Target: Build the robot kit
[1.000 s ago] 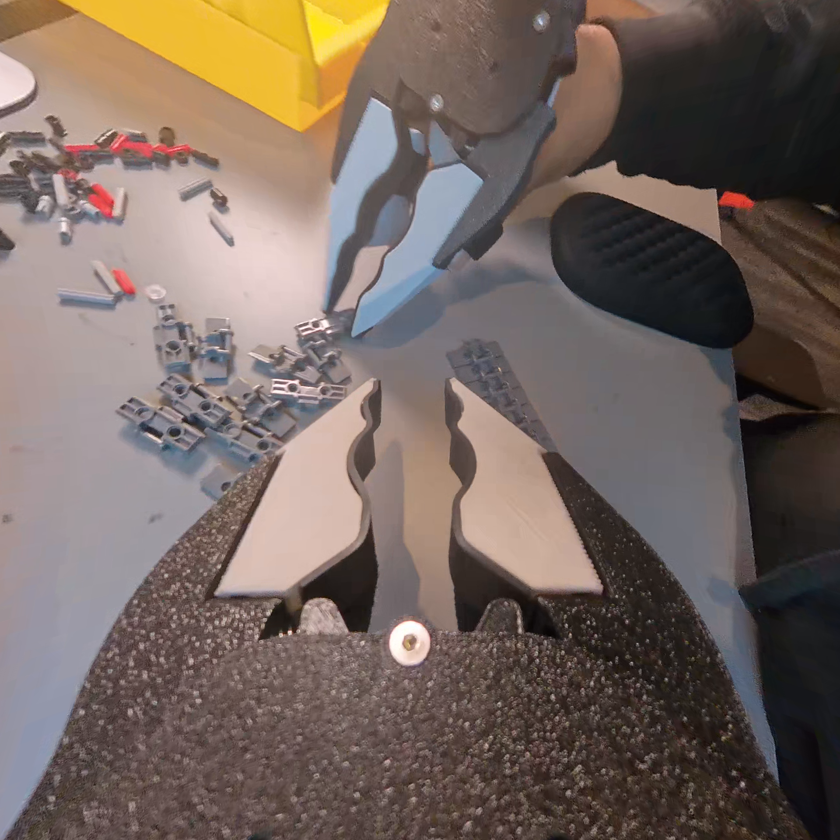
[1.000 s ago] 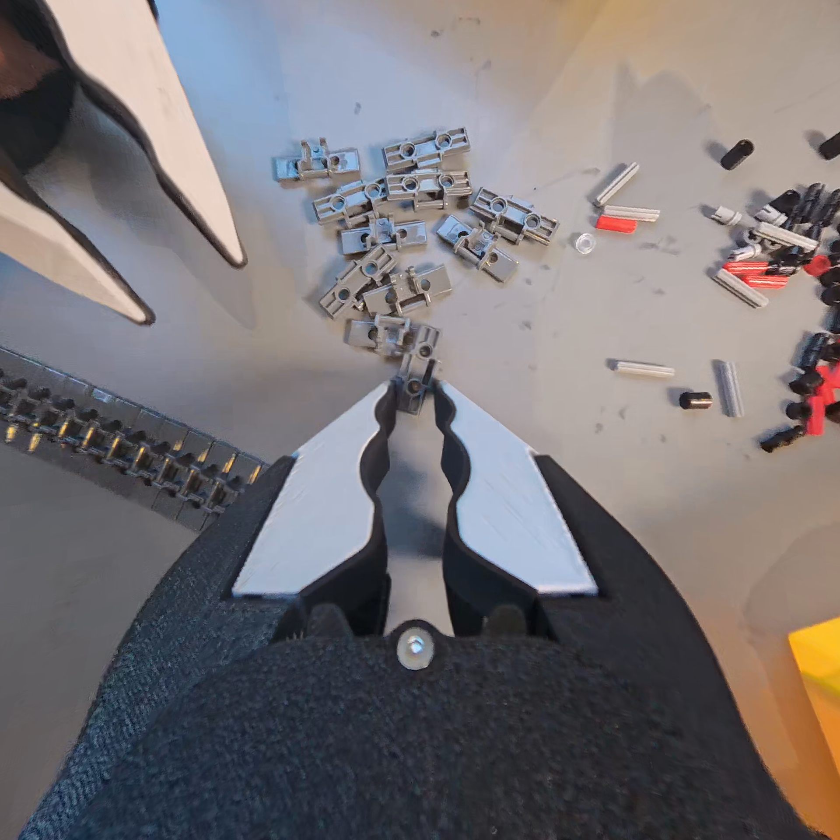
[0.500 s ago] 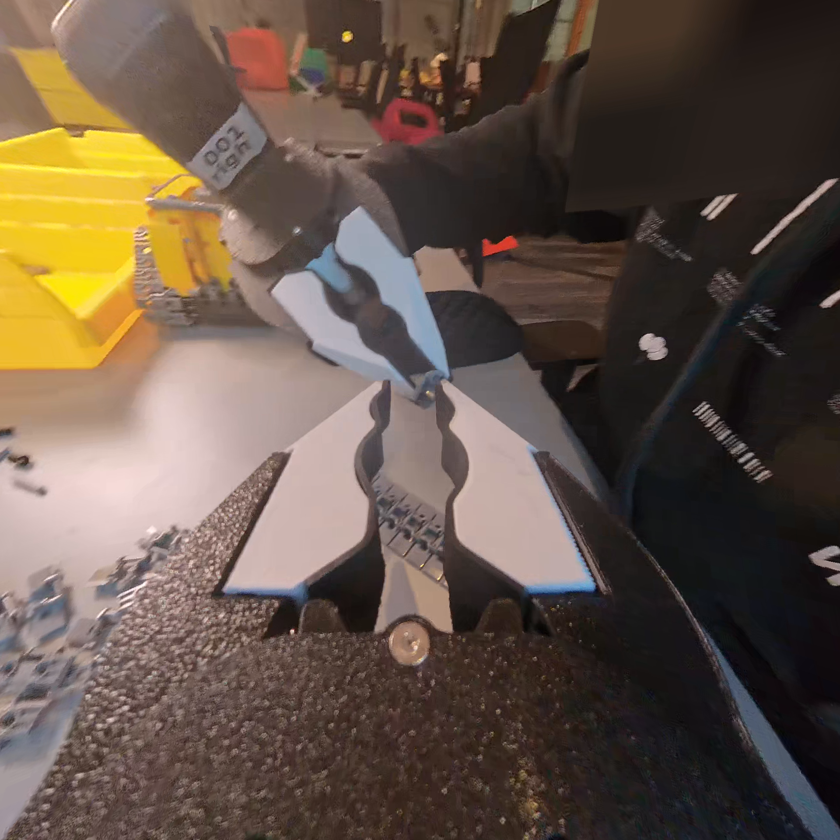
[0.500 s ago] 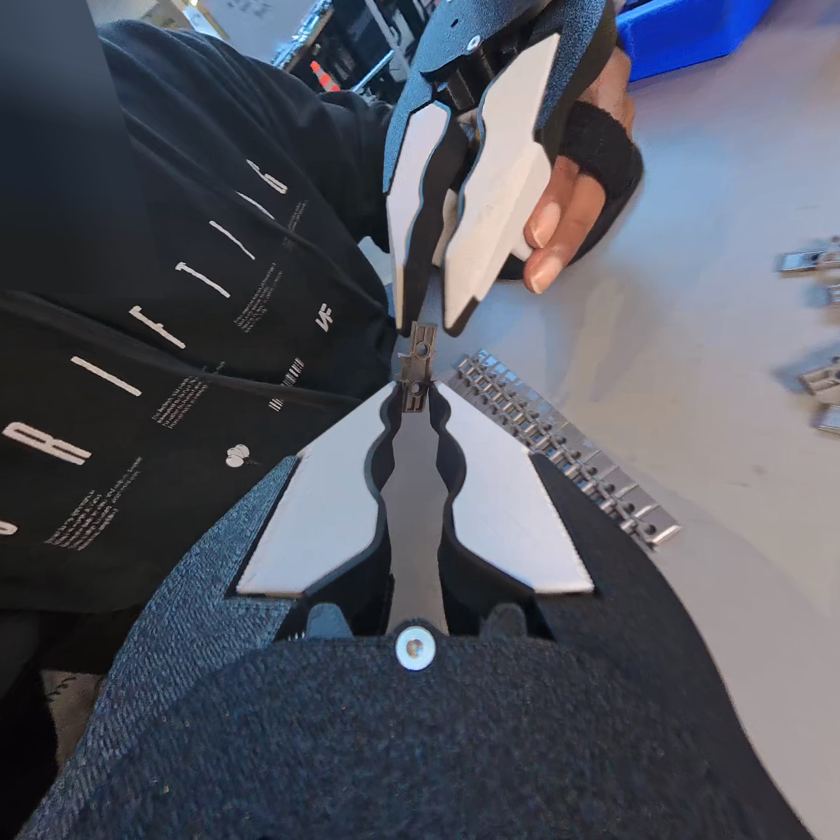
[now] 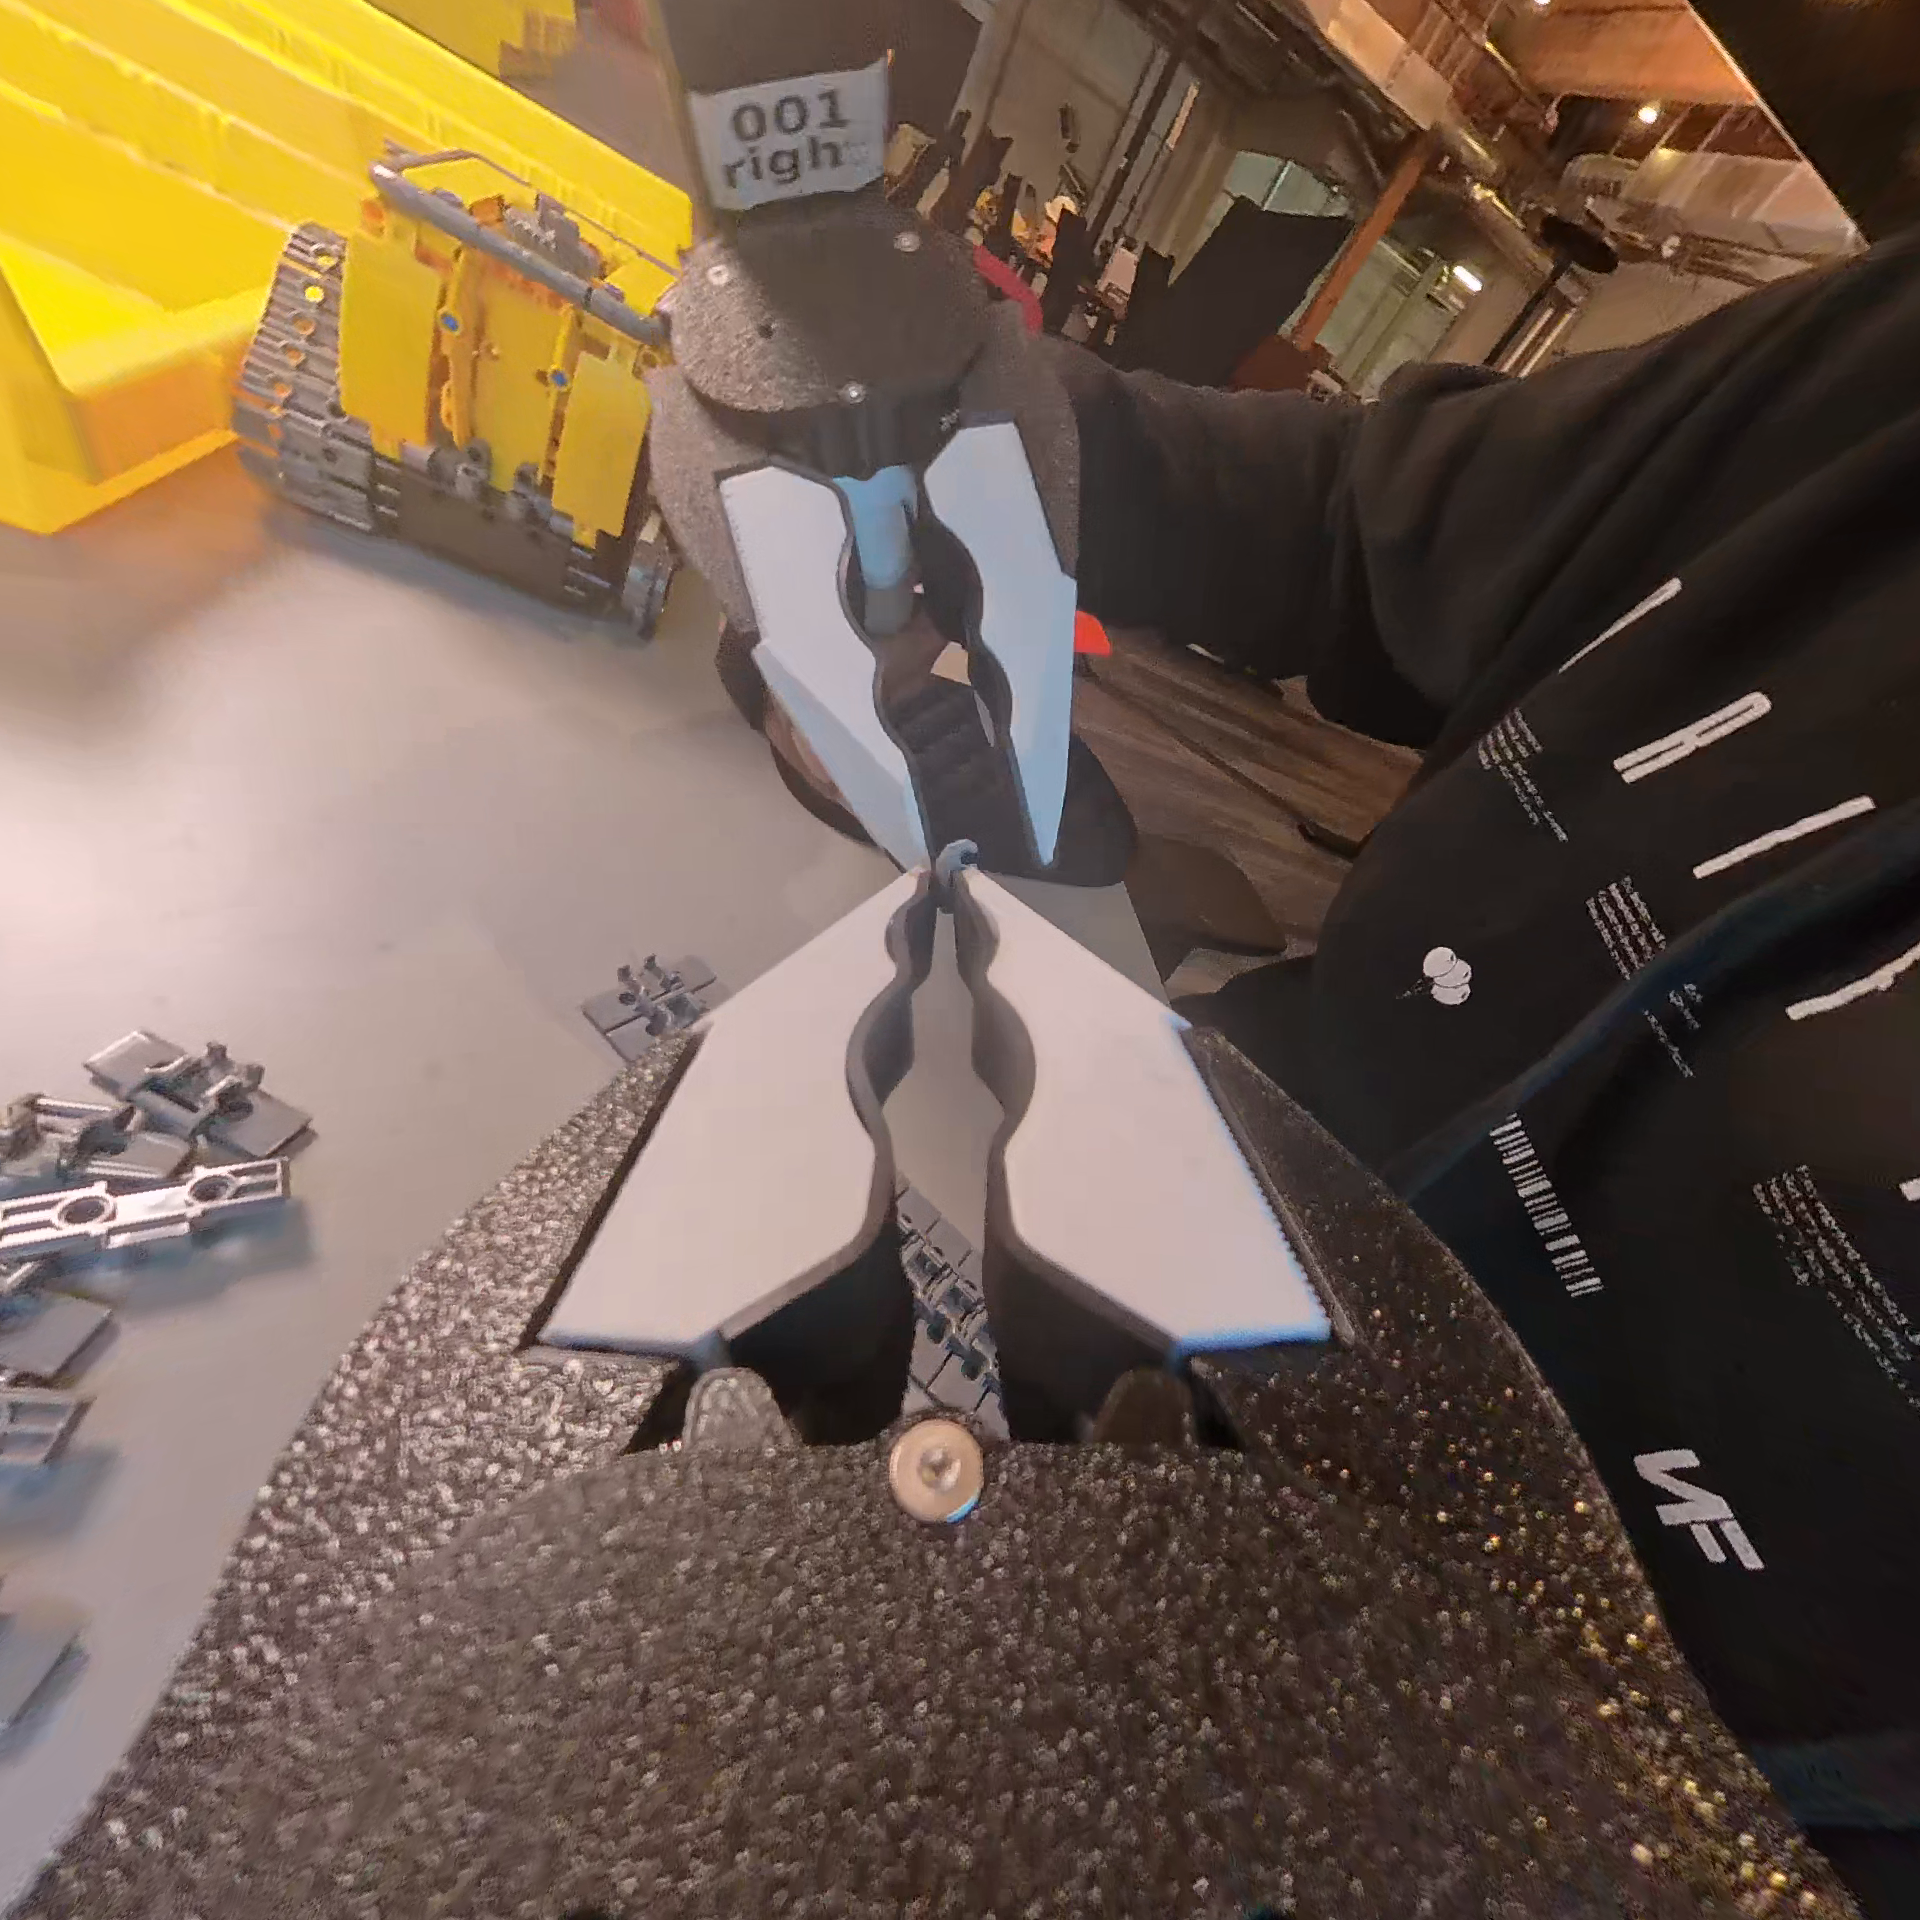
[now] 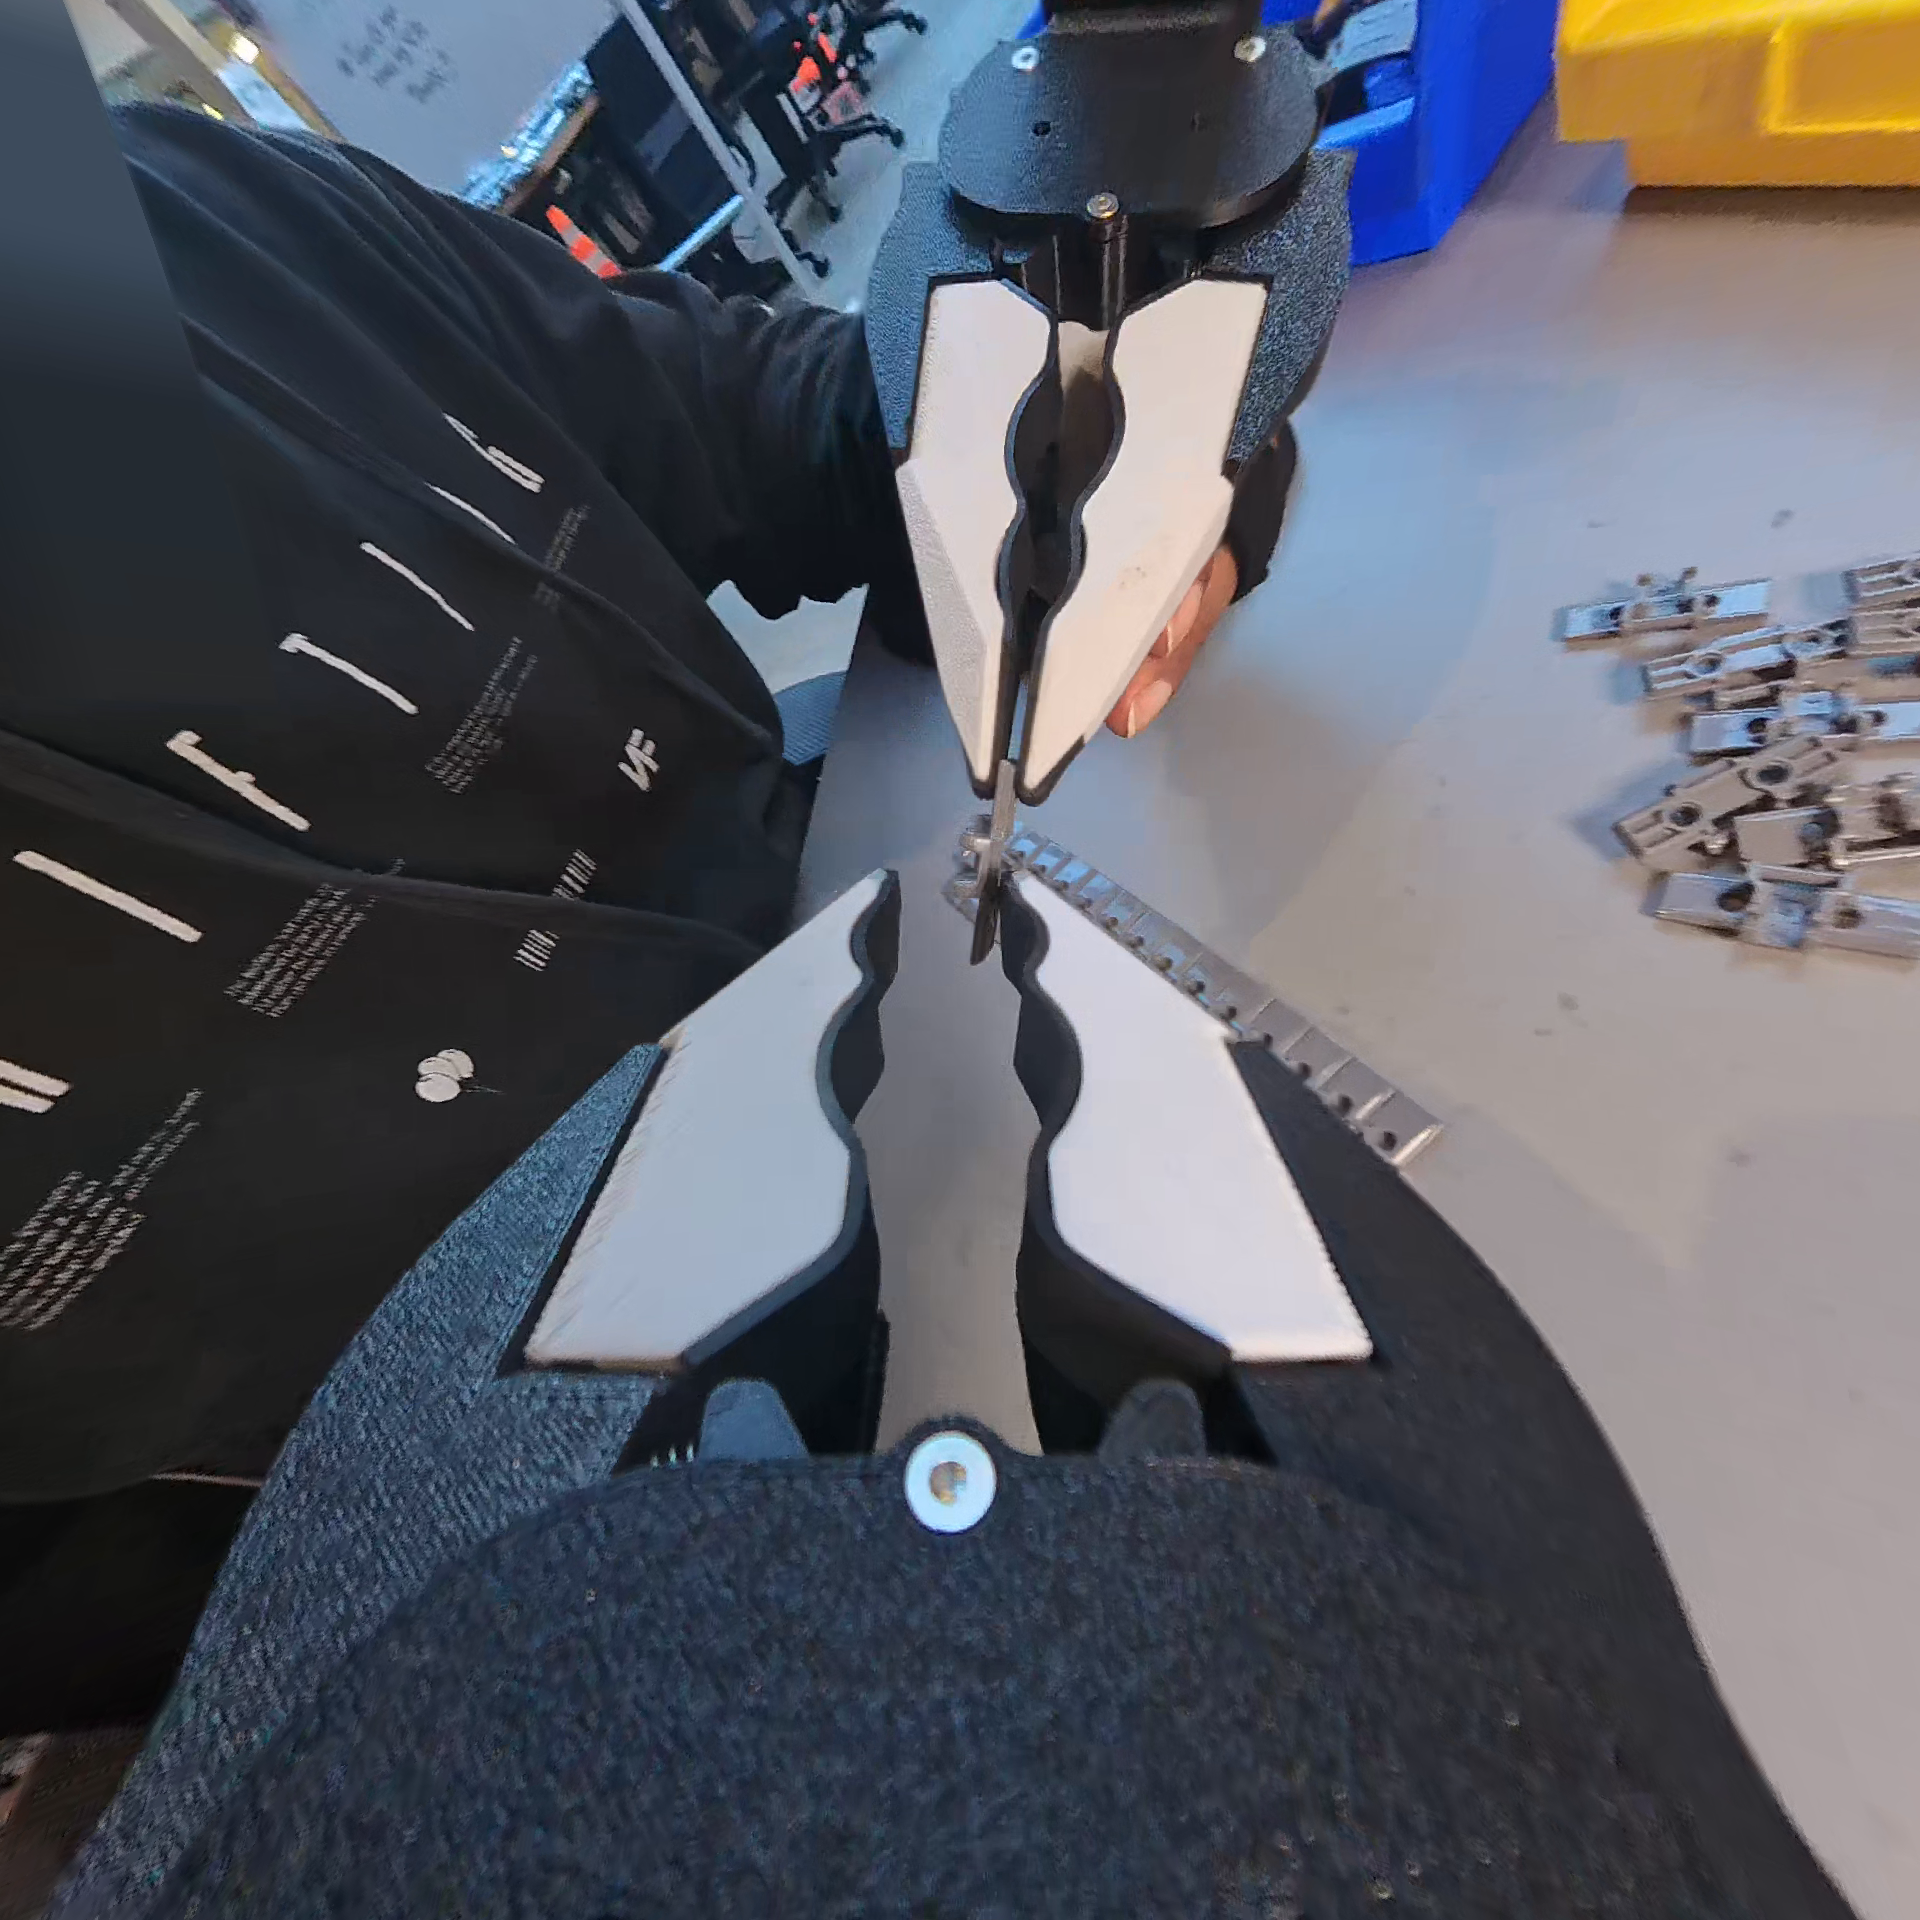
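**Two handheld grippers meet tip to tip over a grey track strip**

A strip of joined grey track links lies flat on a grey table. It serves as the landmark here.

Just above the strip's near end, the left gripper points toward the right gripper. The left gripper's jaws are pressed together on a single small grey link, pinching only its upper end at the very fingertips. The link hangs edge-on and close to upright, clear of the table.

The right gripper's jaws stand spread, one fingertip on each side of the link's lower end. The link sits nearer one fingertip than the other; whether it touches that one cannot be told.

As a judgement, the pinch is shallow, so the link could pivot or slip under a sideways push.

Beyond the strip, well apart from it, lies a heap of loose grey links. A yellow tracked model stands farther off.
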`<state>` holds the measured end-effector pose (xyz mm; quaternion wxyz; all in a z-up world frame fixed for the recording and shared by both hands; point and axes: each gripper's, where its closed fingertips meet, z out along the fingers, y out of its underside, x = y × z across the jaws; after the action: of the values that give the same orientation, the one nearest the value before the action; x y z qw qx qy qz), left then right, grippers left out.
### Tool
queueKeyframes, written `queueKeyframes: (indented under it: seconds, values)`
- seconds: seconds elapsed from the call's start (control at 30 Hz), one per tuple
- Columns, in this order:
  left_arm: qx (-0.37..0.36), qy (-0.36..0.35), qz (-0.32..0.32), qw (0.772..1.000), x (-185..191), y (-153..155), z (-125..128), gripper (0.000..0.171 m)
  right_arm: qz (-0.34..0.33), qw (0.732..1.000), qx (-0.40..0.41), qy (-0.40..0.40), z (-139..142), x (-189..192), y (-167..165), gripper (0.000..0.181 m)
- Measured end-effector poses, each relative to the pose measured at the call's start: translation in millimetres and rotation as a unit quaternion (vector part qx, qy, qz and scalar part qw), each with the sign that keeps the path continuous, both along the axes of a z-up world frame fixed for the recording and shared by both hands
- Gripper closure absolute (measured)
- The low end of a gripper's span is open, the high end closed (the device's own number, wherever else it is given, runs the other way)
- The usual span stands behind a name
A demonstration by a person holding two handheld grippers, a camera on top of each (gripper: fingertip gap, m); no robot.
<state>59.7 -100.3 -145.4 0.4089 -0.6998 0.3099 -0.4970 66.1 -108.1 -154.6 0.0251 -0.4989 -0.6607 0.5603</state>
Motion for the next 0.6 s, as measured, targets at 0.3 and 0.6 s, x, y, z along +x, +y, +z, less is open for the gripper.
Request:
queueKeyframes:
  seconds: [0.3, 0.6]
  values:
    - [-0.029, 0.016, 0.037, 0.999, -2.8, 11.2, -11.2, 0.170, -0.043, 0.997, 0.045, -0.040, -12.3, -10.8, 16.3, 0.174]
    - [0.013, 0.241, 0.071, 0.968, -0.6, 15.4, -70.0, 0.137, -0.151, 0.959, 0.011, -0.238, -74.0, 5.2, 70.3, 0.174]
